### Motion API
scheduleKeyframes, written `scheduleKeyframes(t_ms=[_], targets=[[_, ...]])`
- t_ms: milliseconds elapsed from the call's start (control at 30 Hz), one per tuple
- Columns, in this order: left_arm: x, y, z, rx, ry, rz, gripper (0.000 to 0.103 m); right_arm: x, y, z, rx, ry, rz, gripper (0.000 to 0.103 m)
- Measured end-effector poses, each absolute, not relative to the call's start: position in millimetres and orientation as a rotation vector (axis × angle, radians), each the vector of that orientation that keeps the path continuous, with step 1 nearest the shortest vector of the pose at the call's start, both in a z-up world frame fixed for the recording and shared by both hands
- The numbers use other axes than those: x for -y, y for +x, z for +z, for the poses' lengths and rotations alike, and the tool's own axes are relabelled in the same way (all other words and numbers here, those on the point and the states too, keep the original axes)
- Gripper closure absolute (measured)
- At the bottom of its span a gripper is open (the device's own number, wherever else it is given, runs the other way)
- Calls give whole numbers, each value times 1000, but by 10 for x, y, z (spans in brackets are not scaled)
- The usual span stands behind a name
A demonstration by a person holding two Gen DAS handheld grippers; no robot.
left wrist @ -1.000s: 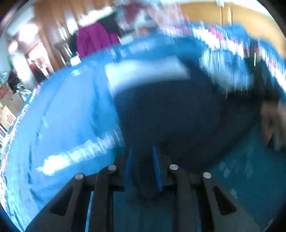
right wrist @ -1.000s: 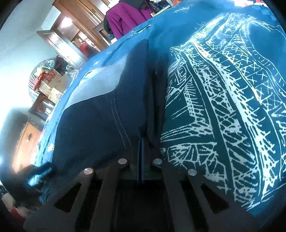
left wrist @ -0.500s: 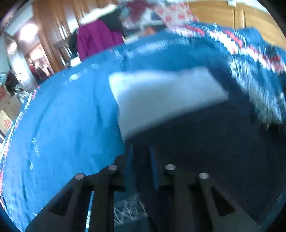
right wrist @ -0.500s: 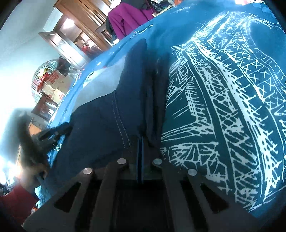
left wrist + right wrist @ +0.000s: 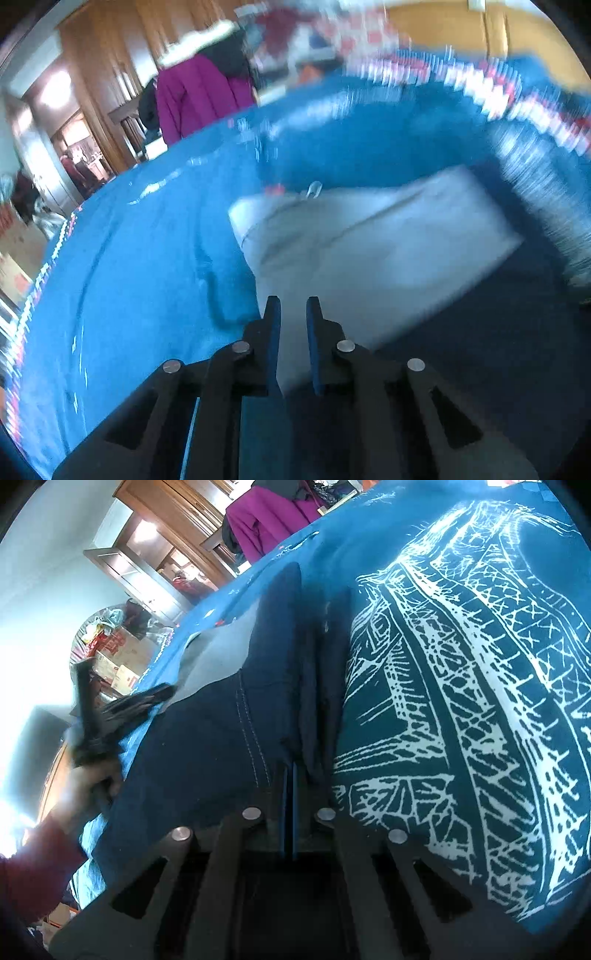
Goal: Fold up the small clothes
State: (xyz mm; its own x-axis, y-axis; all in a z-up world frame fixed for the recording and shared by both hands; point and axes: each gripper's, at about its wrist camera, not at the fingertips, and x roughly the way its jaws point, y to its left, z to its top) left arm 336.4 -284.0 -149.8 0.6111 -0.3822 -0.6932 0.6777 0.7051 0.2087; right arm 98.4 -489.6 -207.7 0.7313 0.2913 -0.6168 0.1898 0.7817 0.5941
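Blue patterned cloth (image 5: 461, 701) under navy garment (image 5: 207, 746): right gripper (image 5: 290, 775) clamped on hem, left gripper (image 5: 291, 321) just narrowing, nothing visibly pinched; keep the fold taut.

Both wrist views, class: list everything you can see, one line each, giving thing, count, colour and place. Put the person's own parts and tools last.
Garment: one, dark navy with a pale grey panel, lying on the cloth.
Cloth: one, blue with a white printed pattern, covering the surface.
Jacket: one, magenta, hanging at the back.
Cabinet: one, brown wood, behind.
Cardboard boxes: several, brown, far left.
Left gripper: one, black with blue pads, jaws just been closing, garment edge between them.
Right gripper: one, black, shut on the garment's edge.
Hand: one, dark red sleeve, holding the left gripper.
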Motion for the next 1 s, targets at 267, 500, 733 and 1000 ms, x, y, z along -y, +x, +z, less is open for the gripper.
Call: scheduleKeyframes(t_ms=[267,500,733,1000], targets=[[2244,1731,-2043,-692,655,-739,86,4928,985,-2070,-768,699,64,103],[2041,1670,-1545,-736,497,-650,72,4870,1009,-1867,-824,650,13,97],[1223,1539,-1494,-838,269,-481,62,4311,449,-1065,-685,492,42,67],[1243,1504,-1393,-872,212,-421,60,3923,492,-1417,-915,446,-40,74]])
